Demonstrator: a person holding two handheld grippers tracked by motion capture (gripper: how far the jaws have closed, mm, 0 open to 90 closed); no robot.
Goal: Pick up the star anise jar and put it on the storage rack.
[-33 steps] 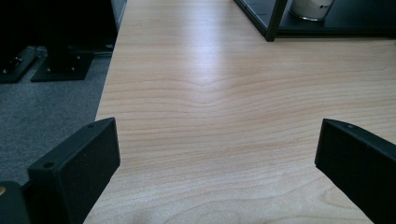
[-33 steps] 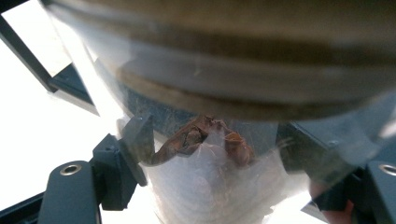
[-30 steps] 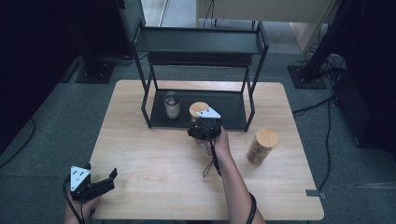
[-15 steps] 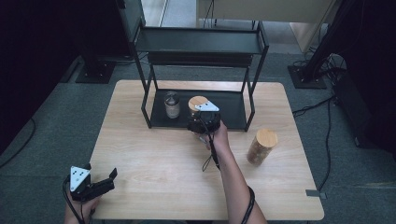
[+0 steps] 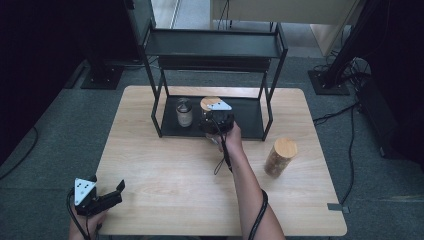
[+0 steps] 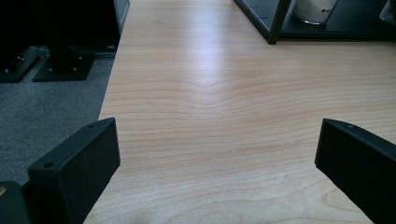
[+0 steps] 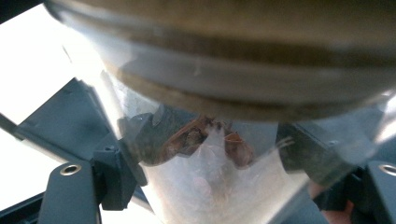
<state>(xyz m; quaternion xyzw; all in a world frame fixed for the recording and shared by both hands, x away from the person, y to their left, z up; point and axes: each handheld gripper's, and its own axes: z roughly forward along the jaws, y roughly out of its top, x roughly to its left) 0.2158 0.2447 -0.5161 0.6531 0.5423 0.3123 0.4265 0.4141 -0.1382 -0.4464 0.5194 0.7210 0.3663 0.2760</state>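
Two grippers, right gripper [image 5: 214, 119] fingers clamped on jar [image 7: 205, 140] at rack [image 5: 250, 116] shelf, 12 o'clock, left gripper [image 5: 112, 196] fingers apart over worktop [image 5: 165, 170], 7 o'clock.

— Where's your right arm?
— Stretched toward twelve o'clock, your right gripper [image 5: 216, 120] clamped tight, plate on top.
— And your left hand [image 5: 85, 220]?
— Low at seven o'clock; your left gripper [image 5: 102, 197] lies level, jaws wide apart, pointing toward two.

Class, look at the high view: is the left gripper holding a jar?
No, the left gripper rests open near the table's front corner, nothing between its fingers.
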